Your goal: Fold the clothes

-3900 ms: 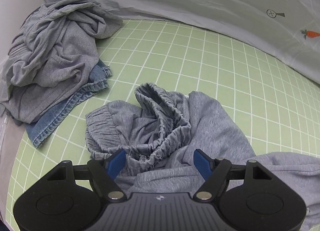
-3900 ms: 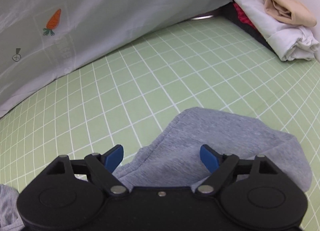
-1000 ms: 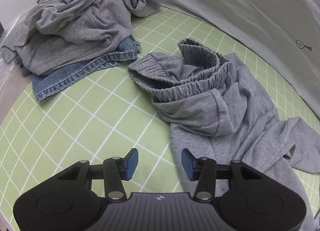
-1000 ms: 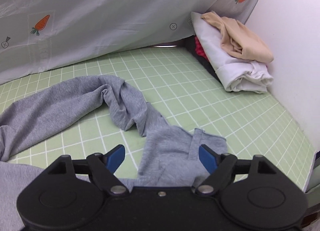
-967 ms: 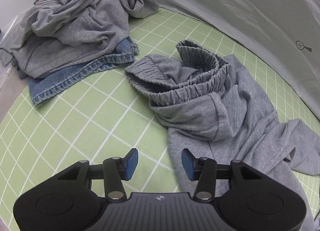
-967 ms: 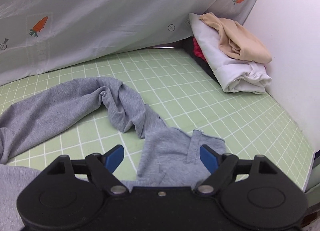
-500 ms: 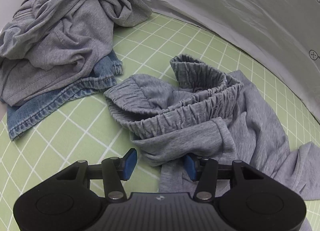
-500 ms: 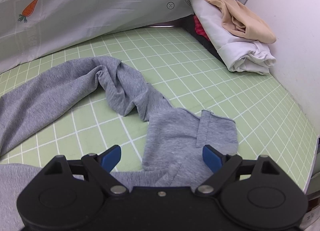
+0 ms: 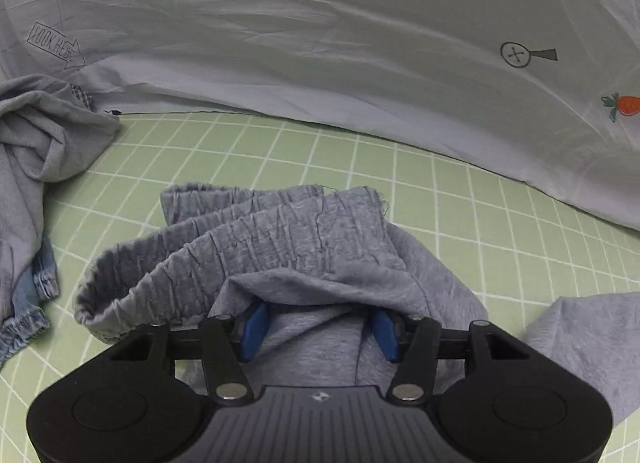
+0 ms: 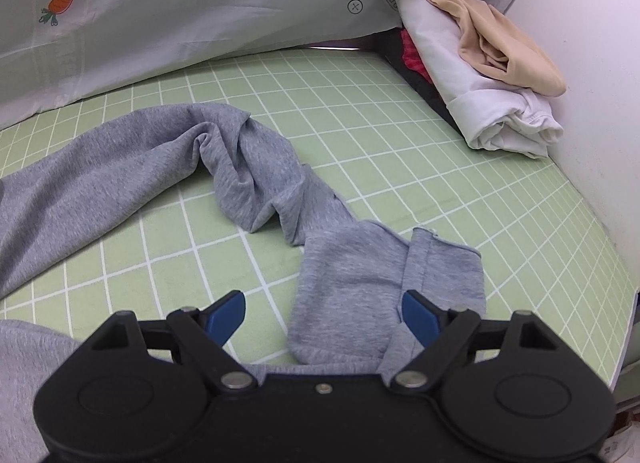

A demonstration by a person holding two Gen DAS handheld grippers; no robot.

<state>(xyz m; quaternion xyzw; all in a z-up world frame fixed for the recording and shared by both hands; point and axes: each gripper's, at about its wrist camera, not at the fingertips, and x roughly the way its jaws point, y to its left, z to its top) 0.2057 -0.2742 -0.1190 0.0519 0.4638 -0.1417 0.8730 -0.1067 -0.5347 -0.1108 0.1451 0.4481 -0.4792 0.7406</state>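
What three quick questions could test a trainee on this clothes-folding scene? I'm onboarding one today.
1. True or false: the left tool is shut on the grey sweatpants.
2. Which end of the sweatpants lies between the right tool fingers: A waistband, B leg cuff?
3. What lies on top of the folded white garment?

Key: 1 false, its fingers are apart around a fold. 2 B. 3 a beige garment.
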